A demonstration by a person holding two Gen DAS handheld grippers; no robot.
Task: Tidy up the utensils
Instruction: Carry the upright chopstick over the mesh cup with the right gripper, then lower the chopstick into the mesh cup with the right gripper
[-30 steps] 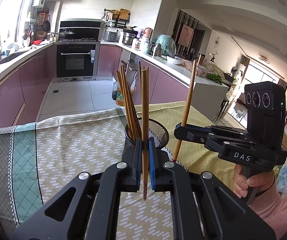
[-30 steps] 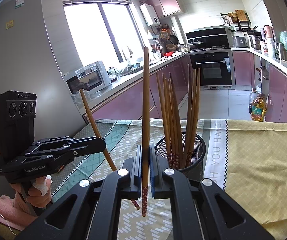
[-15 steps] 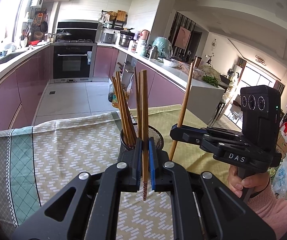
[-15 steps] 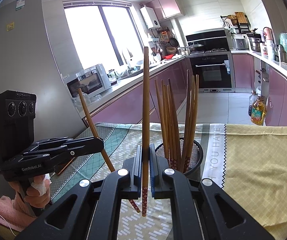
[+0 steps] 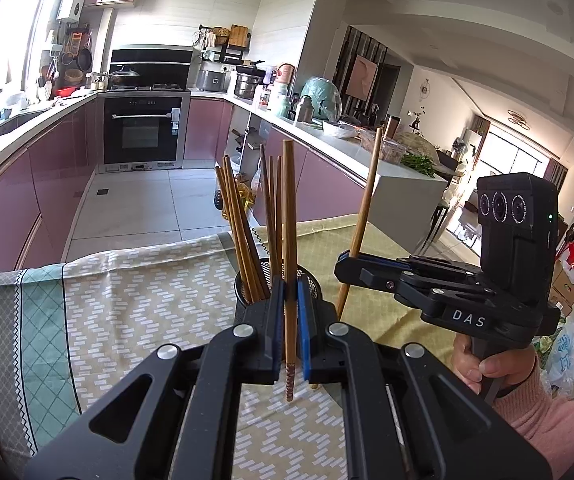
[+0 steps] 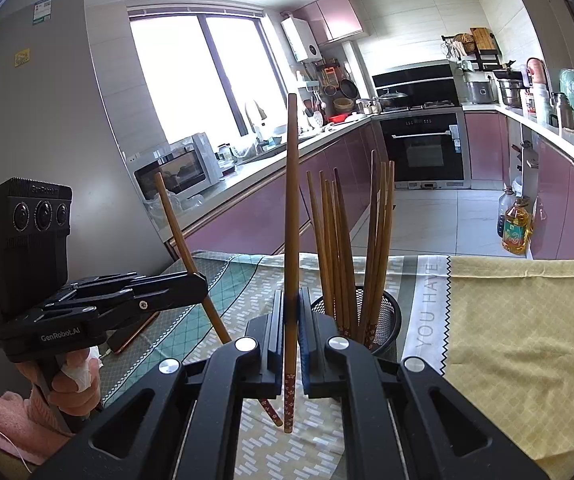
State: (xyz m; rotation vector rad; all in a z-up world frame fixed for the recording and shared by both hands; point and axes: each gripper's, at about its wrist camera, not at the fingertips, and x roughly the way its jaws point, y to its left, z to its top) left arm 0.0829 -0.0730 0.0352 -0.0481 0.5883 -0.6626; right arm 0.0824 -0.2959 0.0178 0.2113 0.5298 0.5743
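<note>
Since 1 second ago the mesh holder (image 5: 277,280) sits lower and nearer in the left wrist view; both grips are unchanged. The left gripper (image 5: 290,312) clamps 1 upright brown chopstick (image 5: 289,240), the right gripper (image 6: 292,320) another chopstick (image 6: 292,220) with a patterned lower tip. Both hover near the holder on the tablecloth (image 6: 507,340), which holds about 8 chopsticks (image 6: 339,248).

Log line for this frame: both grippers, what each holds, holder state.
left gripper: shut on chopstick | right gripper: shut on second chopstick | mesh holder: chopsticks standing inside | both held above tablecloth
</note>
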